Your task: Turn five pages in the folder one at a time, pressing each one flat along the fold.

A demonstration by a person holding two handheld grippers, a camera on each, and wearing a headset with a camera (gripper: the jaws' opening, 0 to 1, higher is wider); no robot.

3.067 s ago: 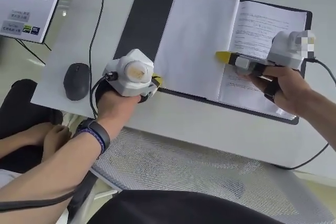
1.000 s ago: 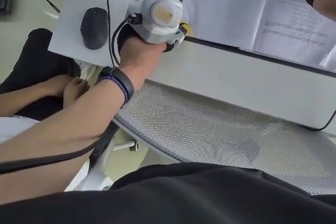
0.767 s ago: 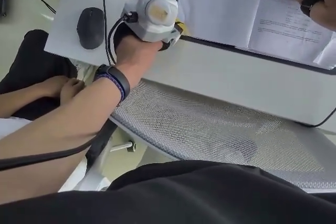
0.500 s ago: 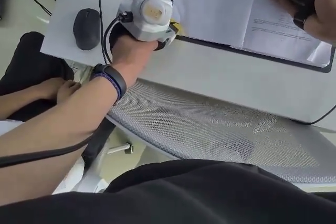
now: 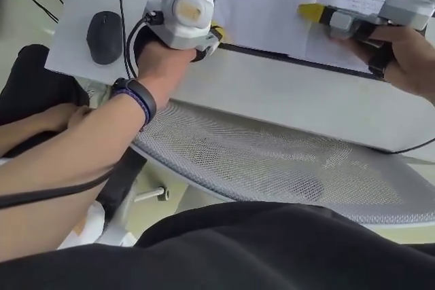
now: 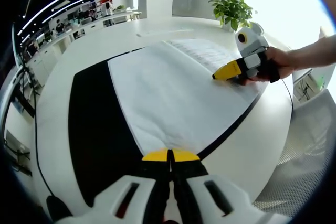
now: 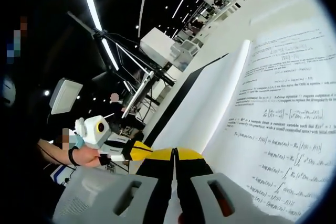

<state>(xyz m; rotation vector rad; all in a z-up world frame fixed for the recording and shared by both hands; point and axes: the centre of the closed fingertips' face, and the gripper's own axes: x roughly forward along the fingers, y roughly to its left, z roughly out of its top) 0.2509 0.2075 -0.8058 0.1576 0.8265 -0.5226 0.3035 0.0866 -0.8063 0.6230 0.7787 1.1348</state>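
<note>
Yellow-tipped right tongs closed, tips at folder fold

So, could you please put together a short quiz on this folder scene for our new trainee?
1. True or false: the right hand-held gripper has its jaws wide open.
2. What dark thing lies on the table beside the left hand-held gripper?
3. In the folder, the page nearest the left hand-held gripper's tips is: A) blank B) printed C) a photograph

Key: 1. False: they are shut, by the fold. 2. A computer mouse. 3. A.
</note>
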